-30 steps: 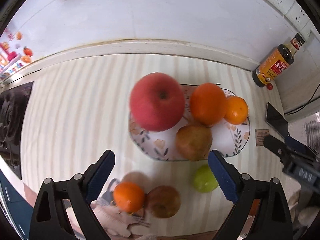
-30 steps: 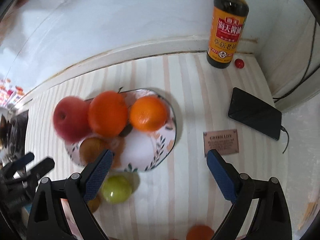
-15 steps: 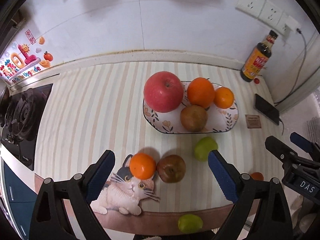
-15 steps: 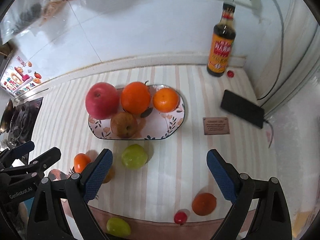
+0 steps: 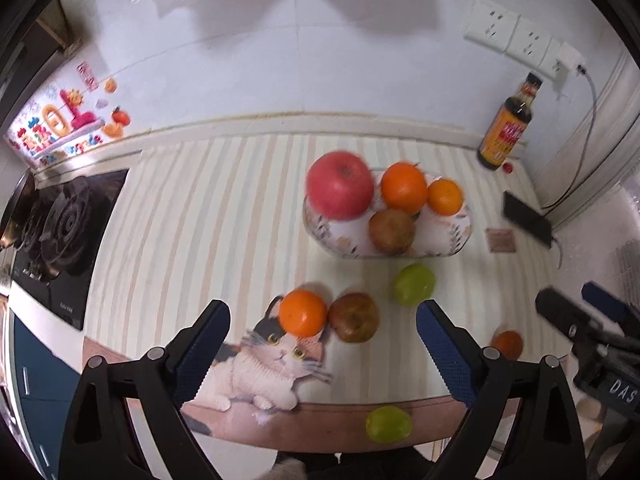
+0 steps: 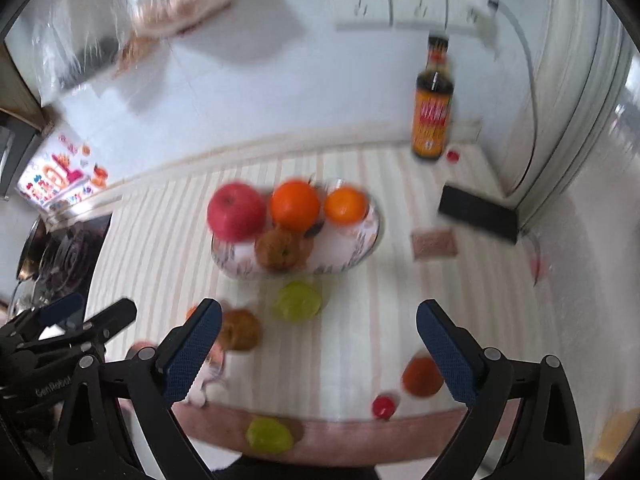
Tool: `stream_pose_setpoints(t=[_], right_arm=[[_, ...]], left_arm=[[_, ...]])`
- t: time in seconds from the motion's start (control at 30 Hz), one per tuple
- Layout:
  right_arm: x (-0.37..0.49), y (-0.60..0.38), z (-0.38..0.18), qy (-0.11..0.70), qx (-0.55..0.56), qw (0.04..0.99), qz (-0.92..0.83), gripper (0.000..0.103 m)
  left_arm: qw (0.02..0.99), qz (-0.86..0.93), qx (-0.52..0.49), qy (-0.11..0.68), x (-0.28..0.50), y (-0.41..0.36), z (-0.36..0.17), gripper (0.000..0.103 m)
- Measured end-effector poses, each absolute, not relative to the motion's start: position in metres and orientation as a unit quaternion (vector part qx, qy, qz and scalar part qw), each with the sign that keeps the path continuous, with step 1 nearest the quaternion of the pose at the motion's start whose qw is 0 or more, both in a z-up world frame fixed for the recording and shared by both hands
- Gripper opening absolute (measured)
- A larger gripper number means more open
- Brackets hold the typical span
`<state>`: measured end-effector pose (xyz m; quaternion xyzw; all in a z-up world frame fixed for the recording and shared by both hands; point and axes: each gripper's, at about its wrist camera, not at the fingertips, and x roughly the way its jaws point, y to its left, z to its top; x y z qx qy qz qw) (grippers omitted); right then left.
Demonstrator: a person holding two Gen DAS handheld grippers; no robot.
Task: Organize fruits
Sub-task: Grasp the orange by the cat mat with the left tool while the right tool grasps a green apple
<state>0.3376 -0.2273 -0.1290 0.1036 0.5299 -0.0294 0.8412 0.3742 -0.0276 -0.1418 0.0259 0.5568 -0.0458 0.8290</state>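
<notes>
jaws of the left gripper (image 5: 322, 334) spread wide, empty; jaws of the right gripper (image 6: 318, 334) opening, nothing between them. nearest, at the counter (image 5: 192, 216) edge, a green fruit (image 5: 388, 423). further in, a small orange (image 5: 303, 312) touching a brown fruit (image 5: 354, 317) on a cat mat (image 5: 268, 364), another green fruit (image 5: 413, 283) just beyond. behind these, a floral plate (image 5: 444, 236) holding a red apple (image 5: 340, 190), two oranges (image 5: 404, 188) and a brownish pear (image 5: 391, 231). farthest, by the wall, a sauce bottle (image 5: 507, 128).
</notes>
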Motion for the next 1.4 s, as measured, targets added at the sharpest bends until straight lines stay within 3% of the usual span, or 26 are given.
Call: stream_pose_setpoints(t=[0.03, 0.27, 0.4, 0.53, 0.57, 0.67, 0.9, 1.13, 1.27, 1.4], right_arm=[[0.337, -0.227, -0.139, 0.543, 0.110, 0.832, -0.022, 0.100], [0.318, -0.191, -0.261, 0.698, 0.141, 0.698, 0.070, 0.100], [0.305, -0.169, -0.316, 0.746, 0.152, 0.640, 0.098, 0.099], [0.298, -0.152, -0.349, 0.769, 0.142, 0.614, 0.107, 0.088], [0.296, -0.150, -0.356, 0.772, 0.138, 0.612, 0.101, 0.077], [0.296, -0.137, -0.355, 0.764, 0.110, 0.625, 0.114, 0.063], [0.317, -0.161, -0.340, 0.741, 0.117, 0.656, 0.081, 0.063], [0.347, -0.209, -0.340, 0.720, 0.183, 0.669, 0.030, 0.063], [0.356, -0.215, -0.345, 0.717, 0.200, 0.667, 0.018, 0.063], [0.355, -0.212, -0.349, 0.718, 0.210, 0.664, 0.015, 0.063]], left_arm=[[0.827, -0.038, 0.029, 0.560, 0.372, -0.024, -0.148, 0.102], [0.777, -0.003, 0.025, 0.629, 0.353, 0.010, -0.214, 0.102], [0.754, 0.009, 0.025, 0.656, 0.342, 0.023, -0.239, 0.102], [0.743, 0.018, 0.020, 0.669, 0.337, 0.031, -0.254, 0.102], [0.741, 0.018, 0.019, 0.671, 0.337, 0.032, -0.257, 0.102], [0.735, 0.013, 0.015, 0.677, 0.341, 0.031, -0.261, 0.102], [0.730, -0.005, -0.003, 0.684, 0.388, 0.028, -0.273, 0.102], [0.637, -0.008, -0.251, 0.729, 0.446, 0.066, -0.324, 0.102], [0.598, -0.012, -0.291, 0.747, 0.459, 0.065, -0.352, 0.102], [0.592, -0.022, -0.272, 0.759, 0.459, 0.055, -0.368, 0.071]])
